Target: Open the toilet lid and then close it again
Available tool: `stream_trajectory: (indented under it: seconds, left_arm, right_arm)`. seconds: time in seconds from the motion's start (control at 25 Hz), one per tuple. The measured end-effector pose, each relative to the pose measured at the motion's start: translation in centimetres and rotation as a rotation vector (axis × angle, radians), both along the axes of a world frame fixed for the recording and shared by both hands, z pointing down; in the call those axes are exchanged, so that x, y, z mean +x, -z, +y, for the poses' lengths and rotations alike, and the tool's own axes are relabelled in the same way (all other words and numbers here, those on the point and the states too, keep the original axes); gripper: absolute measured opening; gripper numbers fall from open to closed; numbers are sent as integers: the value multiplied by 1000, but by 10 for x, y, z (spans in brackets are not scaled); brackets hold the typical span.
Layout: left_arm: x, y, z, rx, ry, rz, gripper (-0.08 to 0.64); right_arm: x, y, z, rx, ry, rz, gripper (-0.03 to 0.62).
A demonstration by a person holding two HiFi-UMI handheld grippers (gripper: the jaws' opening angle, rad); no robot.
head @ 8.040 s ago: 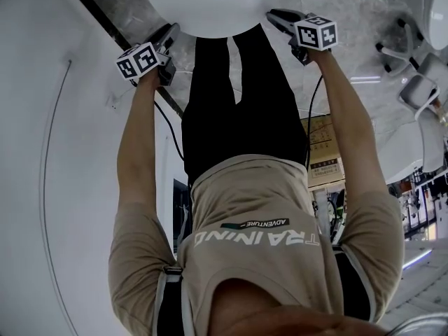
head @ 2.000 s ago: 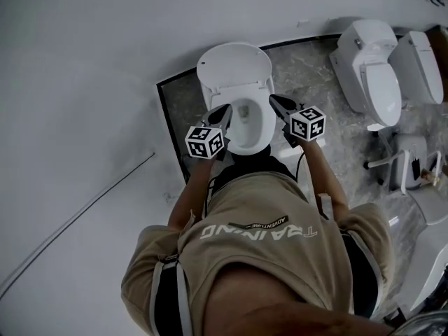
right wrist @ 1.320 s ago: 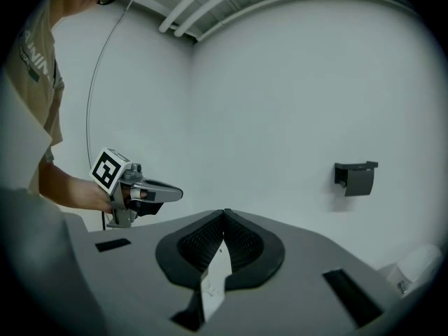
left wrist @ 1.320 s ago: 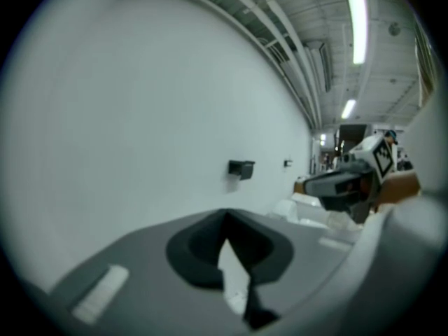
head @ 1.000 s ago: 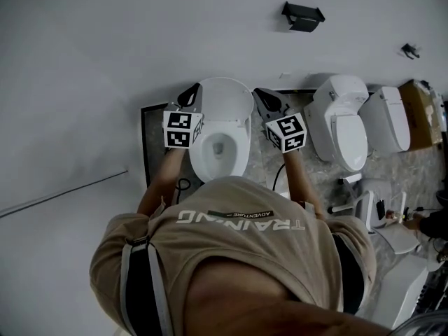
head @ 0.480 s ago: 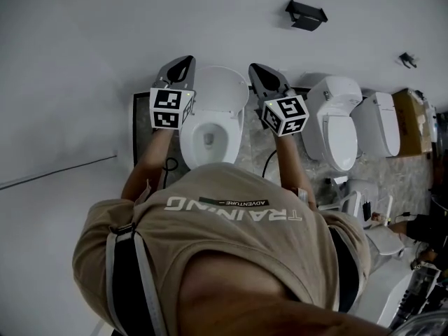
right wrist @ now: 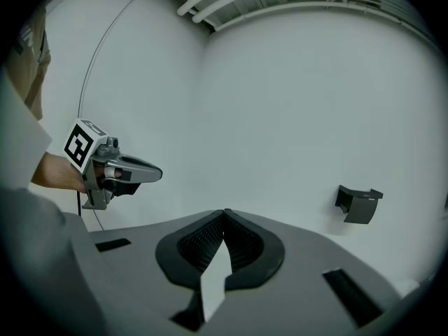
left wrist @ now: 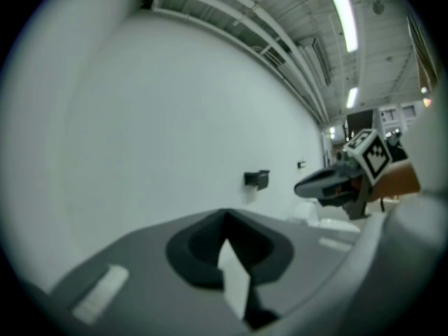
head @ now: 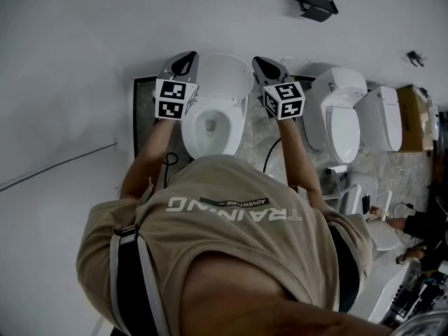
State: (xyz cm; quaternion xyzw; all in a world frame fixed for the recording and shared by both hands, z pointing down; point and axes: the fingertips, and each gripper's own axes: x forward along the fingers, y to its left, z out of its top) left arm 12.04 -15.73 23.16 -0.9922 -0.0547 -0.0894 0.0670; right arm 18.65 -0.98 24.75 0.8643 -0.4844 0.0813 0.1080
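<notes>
head view showed me the toilet lid standing raised against the white wall, with the bowl open below it. i had the left gripper just beside the lid's left edge and the right gripper just beside its right edge; whether either touched it i could not tell. both gripper views showed the jaws clenched together on nothing, aimed at the wall. two more toilets stood off to the right.
</notes>
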Motion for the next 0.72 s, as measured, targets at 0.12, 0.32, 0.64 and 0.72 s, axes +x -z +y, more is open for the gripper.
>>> stream_trajectory:
  seconds: [0.12, 0.32, 0.64, 0.72]
  left_arm:
    - [21, -39, -10, -8, 1, -72, 5]
    - [52, -112, -27, -37, 0, -213, 5]
    - [100, -225, -46, -123, 9, -403, 5]
    - [107, -245, -47, -139, 8, -438, 5]
  right_arm:
    - [31, -28, -10, -57, 2, -23, 15]
    - [80, -83, -24, -166, 10, -85, 15]
    - [157, -186, -44, -293, 10, -230, 15]
    - [167, -208, -49, -328, 26, -255, 15]
